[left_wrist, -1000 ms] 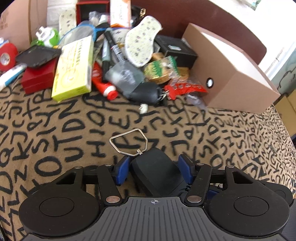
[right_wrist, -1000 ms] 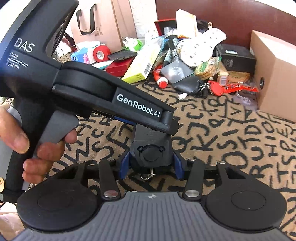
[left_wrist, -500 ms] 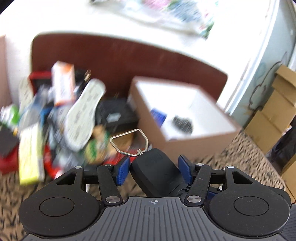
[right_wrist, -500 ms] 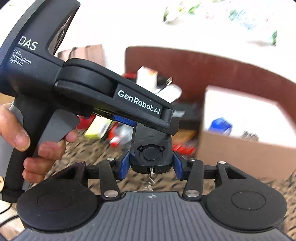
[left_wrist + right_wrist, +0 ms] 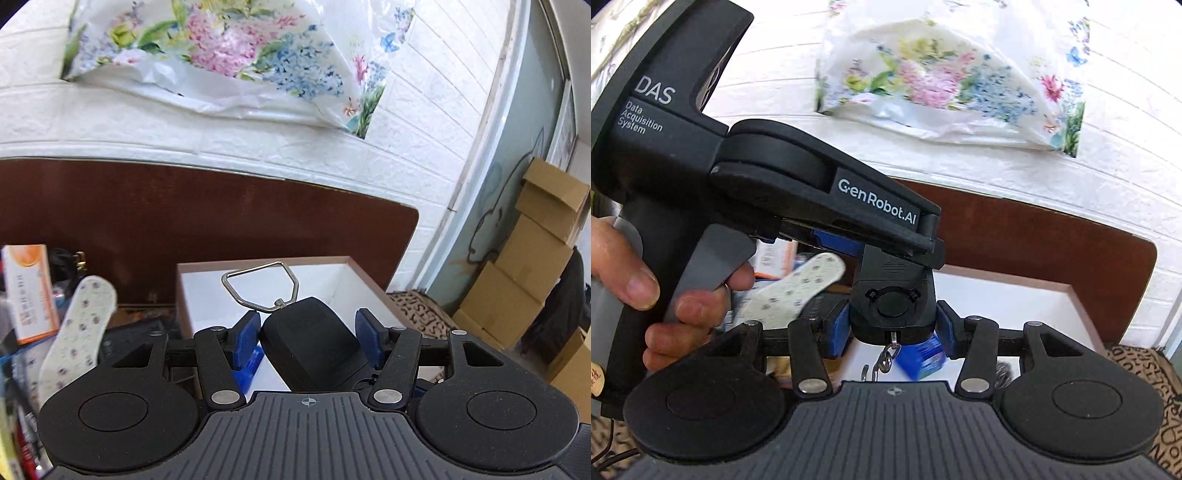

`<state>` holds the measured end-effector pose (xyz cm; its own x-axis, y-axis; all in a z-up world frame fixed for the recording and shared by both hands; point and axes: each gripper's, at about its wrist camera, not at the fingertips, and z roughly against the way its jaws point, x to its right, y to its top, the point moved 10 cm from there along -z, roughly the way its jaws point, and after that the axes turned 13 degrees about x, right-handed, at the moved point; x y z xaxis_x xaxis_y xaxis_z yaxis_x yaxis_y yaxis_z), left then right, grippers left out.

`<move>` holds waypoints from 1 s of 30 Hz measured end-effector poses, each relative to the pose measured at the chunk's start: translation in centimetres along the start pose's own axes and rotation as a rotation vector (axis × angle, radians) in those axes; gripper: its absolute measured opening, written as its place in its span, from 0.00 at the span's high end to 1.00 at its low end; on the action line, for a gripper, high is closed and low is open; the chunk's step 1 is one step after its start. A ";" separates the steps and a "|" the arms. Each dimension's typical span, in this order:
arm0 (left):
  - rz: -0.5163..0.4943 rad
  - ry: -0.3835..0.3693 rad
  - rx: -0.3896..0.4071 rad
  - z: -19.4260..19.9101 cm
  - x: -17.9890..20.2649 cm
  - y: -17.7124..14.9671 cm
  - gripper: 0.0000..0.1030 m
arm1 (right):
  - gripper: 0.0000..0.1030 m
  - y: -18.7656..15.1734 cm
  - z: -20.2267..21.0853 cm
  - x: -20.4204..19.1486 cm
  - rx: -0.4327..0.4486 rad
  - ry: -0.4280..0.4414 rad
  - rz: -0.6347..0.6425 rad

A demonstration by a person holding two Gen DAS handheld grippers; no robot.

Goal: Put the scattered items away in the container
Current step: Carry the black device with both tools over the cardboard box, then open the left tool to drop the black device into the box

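Both my grippers have risen from the letter-print cloth, and the black case with its wire ring [image 5: 310,343] now hangs over the open cardboard box [image 5: 207,291] instead of over the table, so the carry is nearly done and what is left looks like the drop. My left gripper [image 5: 306,338] is about half closed with the case between its blue pads; the left pad seems to press it, though I cannot be sure the right one touches. My right gripper [image 5: 892,323] clamps the same case from its other end, half closed too, a short chain [image 5: 884,363] dangling below. Inside the box lies a small blue packet [image 5: 923,356]. The pile waits to the left: a patterned insole [image 5: 74,332] and an orange-and-white carton [image 5: 29,291]. Only the box's near wall lies ahead, and I judge I am above it.
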<state>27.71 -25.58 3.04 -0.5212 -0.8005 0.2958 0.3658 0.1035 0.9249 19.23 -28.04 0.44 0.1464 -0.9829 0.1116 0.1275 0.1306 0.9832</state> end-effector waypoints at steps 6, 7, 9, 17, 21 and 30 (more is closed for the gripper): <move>0.021 -0.034 -0.056 -6.0 -0.6 -1.9 0.42 | 0.48 -2.5 -3.4 3.5 -0.044 -0.032 0.012; 0.025 -0.037 -0.070 -6.9 -0.6 -2.5 0.42 | 0.48 -2.9 -3.9 3.9 -0.057 -0.037 0.004; 0.040 -0.043 -0.098 -8.8 -0.8 -3.7 0.42 | 0.48 -4.1 -4.7 4.7 -0.081 -0.048 -0.008; 0.048 -0.061 -0.210 -14.1 -0.7 -7.8 0.42 | 0.48 -8.4 -6.8 7.6 -0.183 -0.074 -0.040; 0.040 -0.062 -0.238 -15.5 -0.4 -9.1 0.39 | 0.48 -9.6 -7.2 8.6 -0.228 -0.086 -0.056; 0.003 -0.071 -0.223 -15.5 -0.1 -8.9 0.08 | 0.45 -10.2 -7.4 8.9 -0.226 -0.099 -0.055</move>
<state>36.44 -35.58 -8.88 -0.5699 -0.7560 0.3220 0.5245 -0.0330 0.8508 26.48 -37.13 -9.71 0.0380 -0.9958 0.0831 0.3508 0.0912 0.9320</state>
